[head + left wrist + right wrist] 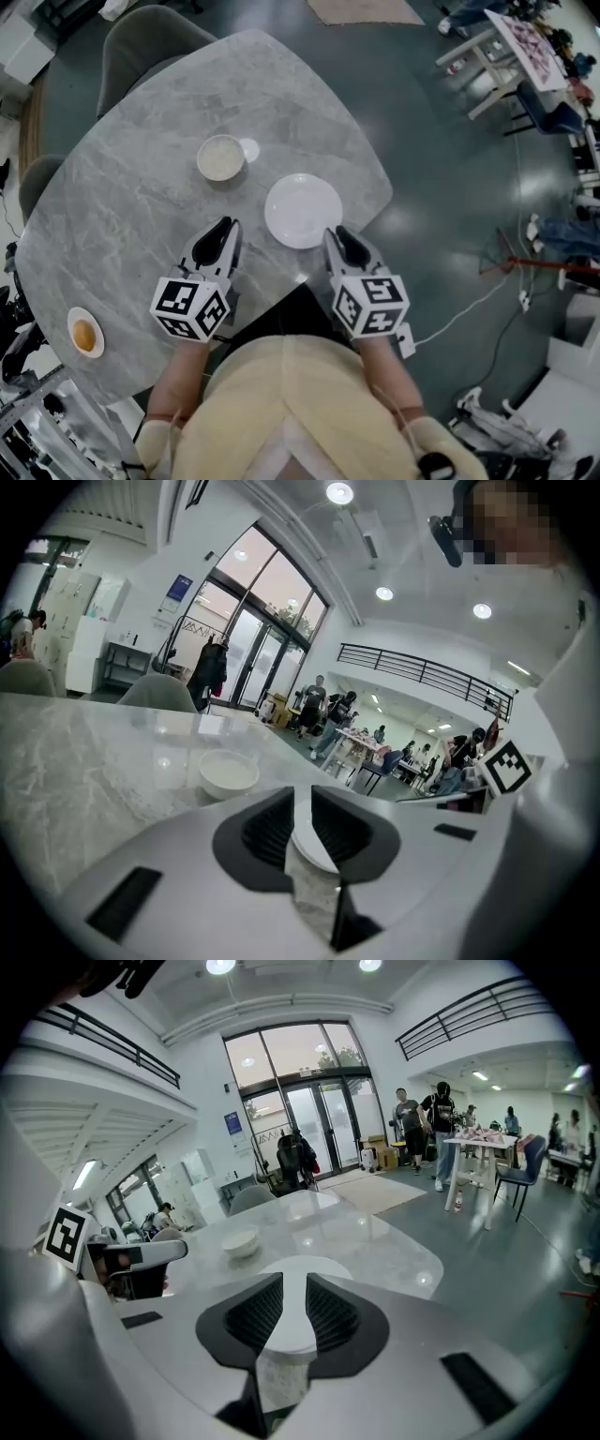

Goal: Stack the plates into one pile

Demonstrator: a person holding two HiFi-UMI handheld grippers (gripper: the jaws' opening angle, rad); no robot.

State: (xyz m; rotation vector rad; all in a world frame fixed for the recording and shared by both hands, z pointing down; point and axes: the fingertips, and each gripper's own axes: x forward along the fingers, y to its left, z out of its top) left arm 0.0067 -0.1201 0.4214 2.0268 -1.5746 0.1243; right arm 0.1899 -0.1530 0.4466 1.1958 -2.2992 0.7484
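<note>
A flat white plate (pixel 303 210) lies on the grey marble table (pixel 131 206), toward its near right edge. A white bowl-like dish (pixel 221 157) stands a little beyond it to the left. My left gripper (pixel 223 231) hovers just left of the plate, its jaws slightly apart with nothing between them. My right gripper (pixel 338 235) is at the plate's near right rim, jaws also narrowly parted and empty. In the left gripper view the plate (pixel 314 851) shows through the gap and the dish (pixel 229 772) lies beyond. The right gripper view shows the plate (pixel 305 1267) and dish (pixel 241 1241).
A small saucer with something orange on it (pixel 84 333) sits at the table's near left corner. Grey chairs (pixel 150 37) stand at the far side. The table edge drops to the floor on the right, where another table (pixel 511 47) and people stand further off.
</note>
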